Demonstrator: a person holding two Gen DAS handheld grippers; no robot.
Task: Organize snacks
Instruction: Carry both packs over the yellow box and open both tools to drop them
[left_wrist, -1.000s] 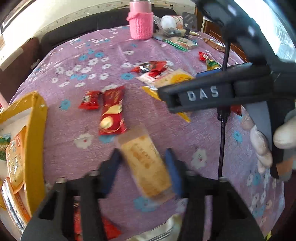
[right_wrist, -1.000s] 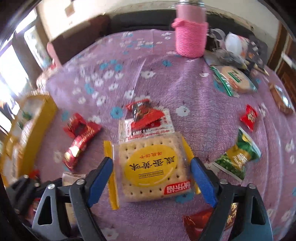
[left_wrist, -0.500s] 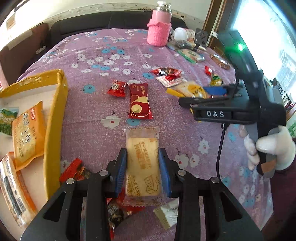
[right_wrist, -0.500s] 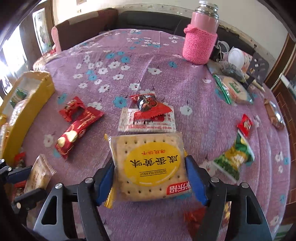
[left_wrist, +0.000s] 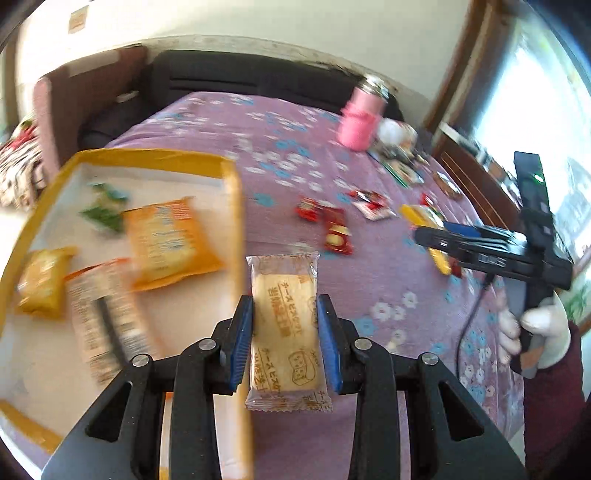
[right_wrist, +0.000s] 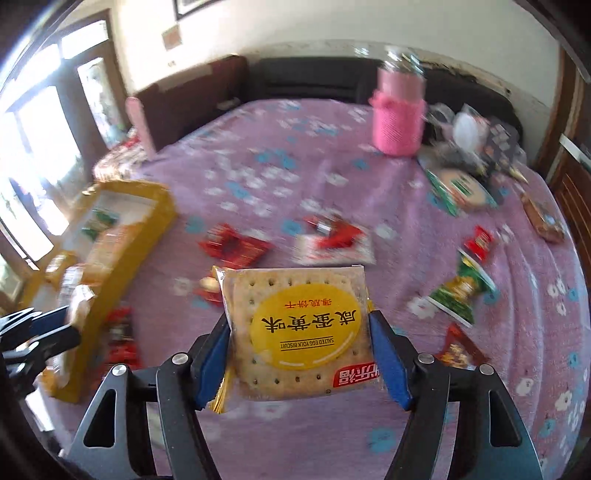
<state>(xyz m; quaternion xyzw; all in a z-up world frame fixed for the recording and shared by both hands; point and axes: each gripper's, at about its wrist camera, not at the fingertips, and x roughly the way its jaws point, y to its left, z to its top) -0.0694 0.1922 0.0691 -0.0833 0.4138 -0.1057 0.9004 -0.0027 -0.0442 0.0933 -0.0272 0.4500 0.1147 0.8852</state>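
Observation:
My left gripper (left_wrist: 285, 306) is shut on a pale cheese cracker pack (left_wrist: 284, 339), held in the air above the right wall of the yellow box (left_wrist: 147, 155). The box holds several orange and green snack packs (left_wrist: 166, 236). My right gripper (right_wrist: 299, 321) grips a square salted egg yolk biscuit pack (right_wrist: 295, 280), its blue pads pressing both sides, lifted off the purple flowered cloth (right_wrist: 295, 166). The right wrist view has the box (right_wrist: 122, 266) at left, with the left gripper (right_wrist: 55, 325) beside it.
Red snack packs (left_wrist: 336, 232) and a red and white pack (right_wrist: 332, 243) lie mid-table. A green pack (right_wrist: 461, 295) and small red ones lie to the right. A pink sleeved bottle (right_wrist: 397, 110) and clutter stand at the back. A white-gloved hand (left_wrist: 535, 332) holds the right gripper.
The left gripper lifted the cracker pack and carried it left to the box wall. The right gripper closed on the biscuit pack and raised it off the cloth.

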